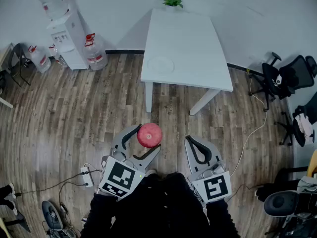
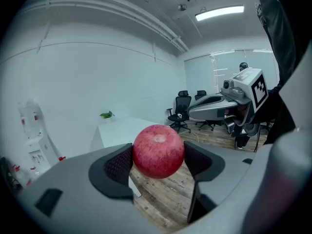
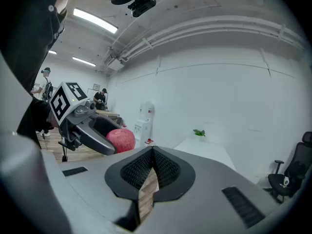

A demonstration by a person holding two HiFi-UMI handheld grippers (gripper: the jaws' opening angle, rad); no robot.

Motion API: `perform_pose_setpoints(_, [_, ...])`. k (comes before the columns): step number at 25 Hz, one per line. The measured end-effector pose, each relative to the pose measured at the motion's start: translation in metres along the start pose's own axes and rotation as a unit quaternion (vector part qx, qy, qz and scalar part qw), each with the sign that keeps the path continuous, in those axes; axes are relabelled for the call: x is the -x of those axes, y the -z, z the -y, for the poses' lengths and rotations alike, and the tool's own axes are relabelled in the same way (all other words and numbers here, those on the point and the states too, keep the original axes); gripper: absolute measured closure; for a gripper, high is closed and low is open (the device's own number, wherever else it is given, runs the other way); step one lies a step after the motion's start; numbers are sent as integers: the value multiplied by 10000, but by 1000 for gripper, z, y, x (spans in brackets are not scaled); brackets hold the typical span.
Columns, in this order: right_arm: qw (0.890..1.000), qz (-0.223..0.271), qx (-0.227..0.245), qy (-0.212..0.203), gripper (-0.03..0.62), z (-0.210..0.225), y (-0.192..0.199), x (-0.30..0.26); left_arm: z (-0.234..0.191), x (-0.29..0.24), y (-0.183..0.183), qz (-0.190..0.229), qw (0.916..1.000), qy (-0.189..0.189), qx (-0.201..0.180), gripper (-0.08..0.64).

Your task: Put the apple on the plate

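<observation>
With its pads pressed against either side of the apple (image 2: pixel 158 151), the left claw (image 2: pixel 158 156) holds the red fruit clear of everything, jaws spread wide to take it in. Beside it, the right claw (image 3: pixel 151 172) is closed on nothing, pads meeting tip to tip, held about level with its partner just ahead of the person's dark sleeves (image 1: pixel 163 207). Both claws hang over the wood floor (image 1: pixel 74 113), well short of the white table ahead of them. The plate (image 1: pixel 161 63), white on the white tabletop (image 1: pixel 198 38), lies bare near the tabletop's left edge, toward its near left corner. A small green plant (image 1: pixel 172 1) sits at the far edge.

On this showing, the first half of the job looks done: the apple is gripped and lifted. The plate has yet to receive anything. What is left, by that reading, is the carry forward to the table, bringing the fruit over the plate by the left edge. It then has to be lowered until it rests there, and the left claw opened to let it go. The round apple could roll if released off centre, so a low, steady set-down seems wise. The right claw appears to have no part in it at this stage.
</observation>
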State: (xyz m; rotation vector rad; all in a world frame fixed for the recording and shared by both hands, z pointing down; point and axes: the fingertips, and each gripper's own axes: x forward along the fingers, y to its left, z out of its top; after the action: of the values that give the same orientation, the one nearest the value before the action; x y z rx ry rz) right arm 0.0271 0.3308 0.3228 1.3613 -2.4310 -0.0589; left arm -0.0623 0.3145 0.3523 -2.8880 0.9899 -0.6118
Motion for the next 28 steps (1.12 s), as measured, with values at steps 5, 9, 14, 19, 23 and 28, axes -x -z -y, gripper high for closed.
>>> perform_pose_setpoints(5, [10000, -14, -30, 2, 552, 1, 0, -2, -1, -1, 1, -11, 10000, 14, -19, 219])
perform_pose_setpoints(9, [10000, -37, -20, -19, 551, 1, 1, -3, -3, -2, 1, -9, 10000, 9, -4, 219])
perform_pose_setpoints(14, [9999, -63, -93, -12, 551, 1, 3, -4, -3, -5, 3, -10, 10000, 22, 13, 219])
perform_pose_setpoints(19, [9998, -15, -190, 71, 551, 6, 2, -4, -6, -5, 0, 15, 10000, 22, 18, 219])
perform_pose_setpoints(23, [9998, 29, -161, 123, 551, 3, 3, -3, -5, -3, 2, 46, 10000, 16, 6, 219])
perform_pose_setpoints(28, [9998, -143, -81, 97, 551, -3, 2, -3, -7, 2, 1, 87, 10000, 3, -35, 219])
